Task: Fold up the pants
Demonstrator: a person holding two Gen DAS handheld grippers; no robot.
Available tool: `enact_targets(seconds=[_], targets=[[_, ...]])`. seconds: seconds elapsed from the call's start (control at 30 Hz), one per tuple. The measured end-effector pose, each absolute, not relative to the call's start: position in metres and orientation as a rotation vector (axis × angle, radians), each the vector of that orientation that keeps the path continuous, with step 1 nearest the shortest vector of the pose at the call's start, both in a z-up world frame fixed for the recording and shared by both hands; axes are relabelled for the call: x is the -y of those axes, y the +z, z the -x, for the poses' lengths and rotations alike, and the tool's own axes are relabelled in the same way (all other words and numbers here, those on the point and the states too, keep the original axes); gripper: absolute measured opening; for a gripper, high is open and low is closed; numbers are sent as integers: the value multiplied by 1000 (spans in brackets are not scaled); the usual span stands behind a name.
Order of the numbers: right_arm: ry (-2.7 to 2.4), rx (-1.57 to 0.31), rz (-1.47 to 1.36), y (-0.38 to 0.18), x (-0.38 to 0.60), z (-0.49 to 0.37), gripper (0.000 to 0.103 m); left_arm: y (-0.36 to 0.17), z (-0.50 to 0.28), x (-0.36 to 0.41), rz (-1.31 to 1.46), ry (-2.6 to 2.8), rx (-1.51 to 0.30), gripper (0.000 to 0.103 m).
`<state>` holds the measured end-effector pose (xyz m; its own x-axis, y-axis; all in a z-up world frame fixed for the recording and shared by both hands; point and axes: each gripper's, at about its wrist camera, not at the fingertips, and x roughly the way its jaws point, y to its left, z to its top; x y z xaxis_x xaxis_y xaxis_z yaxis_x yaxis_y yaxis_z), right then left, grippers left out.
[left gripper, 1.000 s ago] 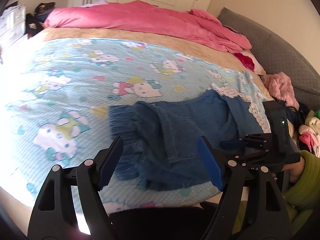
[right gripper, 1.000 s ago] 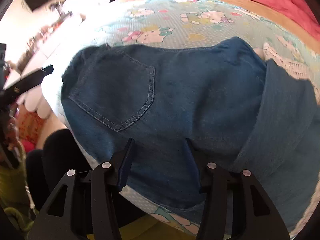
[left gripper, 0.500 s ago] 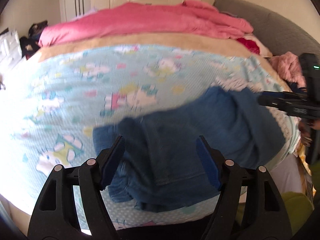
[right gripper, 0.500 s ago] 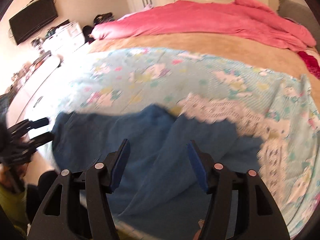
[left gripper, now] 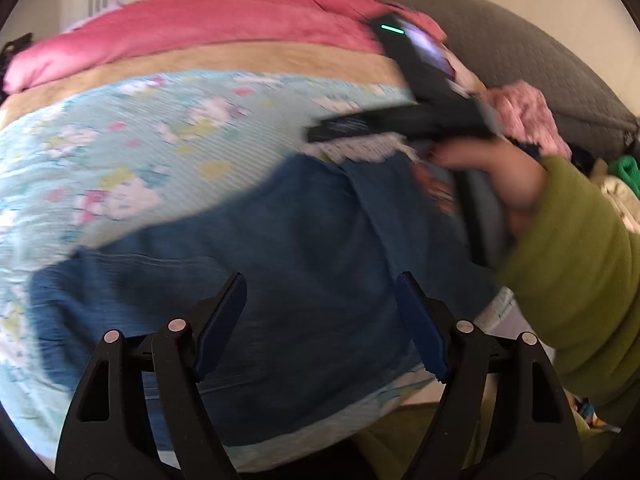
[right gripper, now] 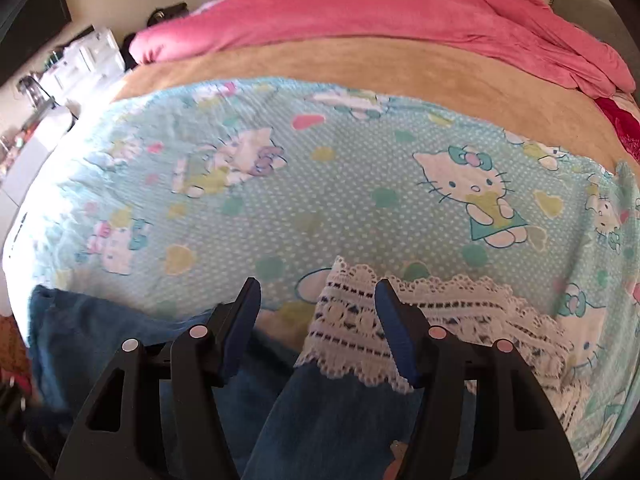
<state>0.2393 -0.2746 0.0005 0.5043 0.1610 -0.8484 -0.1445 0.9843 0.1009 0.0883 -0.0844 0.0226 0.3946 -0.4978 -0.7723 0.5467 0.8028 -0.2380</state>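
Folded blue jeans [left gripper: 304, 240] lie on the near edge of a cartoon-cat bedsheet [left gripper: 140, 140]. My left gripper [left gripper: 320, 284] hovers over the denim, its jaws opening a little, with nothing pressed between the pads. My right gripper [left gripper: 320, 130], held by a hand in a green sleeve [left gripper: 568, 280], is up over the far right end of the jeans. In the right wrist view that gripper [right gripper: 316, 286] stands open above the sheet's white lace trim [right gripper: 352, 320]. The jeans [right gripper: 100, 344] lie below it and to its left, and nothing is held.
A pink duvet [right gripper: 380, 12] and a tan blanket [right gripper: 360, 68] cover the far half of the bed. A grey headboard [left gripper: 540, 60] and a heap of clothes [left gripper: 524, 116] are on the right. White drawers [right gripper: 84, 64] stand at the far left.
Both grippers swept sideways. The left now sits over the middle of the jeans. The right rose off the pocket area toward the lace trim, and its jaws stand wider.
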Motion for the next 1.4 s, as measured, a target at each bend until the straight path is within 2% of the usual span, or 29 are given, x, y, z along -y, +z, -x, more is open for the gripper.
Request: enact_targets(seconds=[0.03, 0.07, 0.1, 0.2, 0.47, 0.5, 0.53, 0.57, 0.6, 0.63, 0.93, 1.1, 1.23, 1.33, 1.4], targets=[[173, -1047, -9, -8, 275, -245, 58, 19, -87, 91, -65, -676, -969, 69], [162, -1060, -4, -14, 277, -247, 54, 13, -87, 99, -71, -691, -981, 69], [157, -1062, 3, -17, 280, -249, 33, 9, -86, 105, -74, -704, -991, 69], [178, -1018, -27, -10, 298, -241, 9, -2, -85, 121, -87, -744, -1022, 69], [132, -854, -155, 48, 380, -162, 9, -14, -87, 152, -119, -797, -1032, 67], [113, -846, -163, 53, 390, -150, 9, -15, -85, 156, -133, -794, -1019, 51], [90, -839, -177, 58, 402, -135, 9, -17, -84, 158, -144, -784, -1009, 41], [74, -837, -192, 61, 412, -123, 9, -20, -82, 160, -150, -779, -1004, 19], [53, -839, -213, 64, 425, -106, 9, -21, -82, 161, -147, -784, -1007, 2], [45, -848, -225, 65, 432, -94, 9, -24, -82, 162, -140, -795, -1010, 0], [-38, -1008, -257, 23, 442, 0, 9, -15, -53, 169, -286, -809, -929, 0], [-91, -1084, -271, -7, 438, 18, 9, -27, -41, 170, -349, -803, -935, 4], [-115, -1089, -284, -8, 442, 20, 11, -32, -36, 170, -341, -810, -939, 6], [-128, -1090, -262, -2, 442, 22, 11, -32, -30, 168, -342, -822, -940, 15], [-135, -1100, -252, 0, 443, 24, 13, -32, -28, 167, -335, -842, -949, 27]])
